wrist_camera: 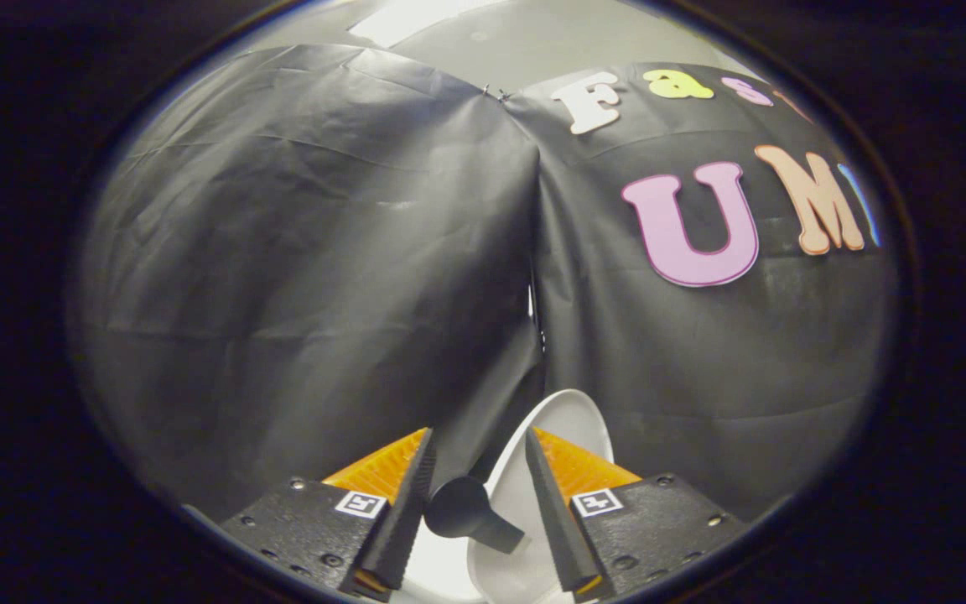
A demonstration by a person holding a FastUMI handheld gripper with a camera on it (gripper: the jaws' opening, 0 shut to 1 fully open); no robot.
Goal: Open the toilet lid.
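Jaws stand apart on my gripper [476, 453], orange-ribbed black fingers [403, 512] pressing nothing. Between them rises the glossy white plastic toilet lid [571, 419], a black conical knob [459, 507] beside it. Square black-and-white marker tags [360, 504] carry no readable writing.

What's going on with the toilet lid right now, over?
Gripper open, fingers apart, pressing on nothing. White toilet lid raised, its edge between and just beyond the fingers. Black knob sits between the fingers. Nothing else in the way, over.
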